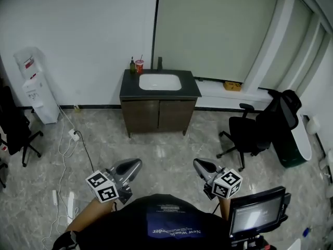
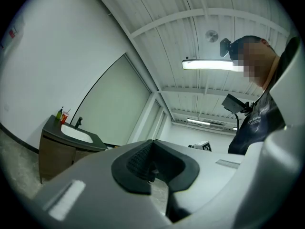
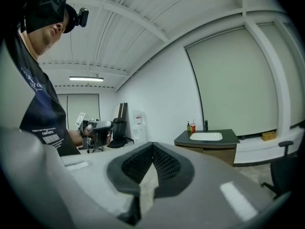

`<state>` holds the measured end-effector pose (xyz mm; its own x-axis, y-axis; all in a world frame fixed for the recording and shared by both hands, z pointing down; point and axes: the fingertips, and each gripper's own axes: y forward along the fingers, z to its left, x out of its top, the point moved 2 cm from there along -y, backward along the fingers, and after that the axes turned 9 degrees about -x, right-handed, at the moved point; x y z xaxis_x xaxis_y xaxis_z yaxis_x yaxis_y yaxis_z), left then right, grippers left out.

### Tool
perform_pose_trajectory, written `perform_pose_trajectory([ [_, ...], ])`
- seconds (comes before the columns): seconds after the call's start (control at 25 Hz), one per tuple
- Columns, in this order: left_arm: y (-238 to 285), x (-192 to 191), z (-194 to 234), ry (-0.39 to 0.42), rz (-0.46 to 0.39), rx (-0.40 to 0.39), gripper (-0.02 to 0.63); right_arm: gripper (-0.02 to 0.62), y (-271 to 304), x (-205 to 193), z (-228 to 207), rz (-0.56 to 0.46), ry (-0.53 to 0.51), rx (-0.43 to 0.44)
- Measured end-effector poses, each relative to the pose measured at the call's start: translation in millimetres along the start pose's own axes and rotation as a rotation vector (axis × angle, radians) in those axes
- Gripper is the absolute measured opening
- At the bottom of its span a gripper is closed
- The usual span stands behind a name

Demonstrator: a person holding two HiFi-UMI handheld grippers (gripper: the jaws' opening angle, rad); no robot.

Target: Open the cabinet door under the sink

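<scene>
The cabinet doors (image 1: pixel 158 115) under the sink (image 1: pixel 159 81) are closed, at twelve o'clock against the far wall and well apart from both tools. The left gripper (image 1: pixel 137 163) at seven o'clock and the right gripper (image 1: pixel 197 163) at five o'clock are both clenched on nothing.

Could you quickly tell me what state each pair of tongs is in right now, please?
Left tongs: closed, holding nothing.
Right tongs: closed, holding nothing.
</scene>
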<state>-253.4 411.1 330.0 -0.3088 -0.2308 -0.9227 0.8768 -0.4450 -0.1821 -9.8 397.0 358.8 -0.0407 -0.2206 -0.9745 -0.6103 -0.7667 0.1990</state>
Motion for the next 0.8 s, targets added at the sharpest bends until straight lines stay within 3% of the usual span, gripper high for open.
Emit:
perform_pose_trajectory([
  [0.32,-21.6,46.8,102.3,0.031,0.024,-0.020,-0.002,0.000,107.3,29.6,2.6,-0.018,0.015,-0.022],
  [0.48,-27.8,51.4,141.4,0.018,0.039,-0.001,-0.002,0.000,149.8,32.6,0.3,-0.002,0.020,0.000],
  [0.8,0.3,51.0,200.7,0.001,0.044,0.072,-0.002,0.000,212.1,34.0,-55.1,0.000,0.050,0.065],
])
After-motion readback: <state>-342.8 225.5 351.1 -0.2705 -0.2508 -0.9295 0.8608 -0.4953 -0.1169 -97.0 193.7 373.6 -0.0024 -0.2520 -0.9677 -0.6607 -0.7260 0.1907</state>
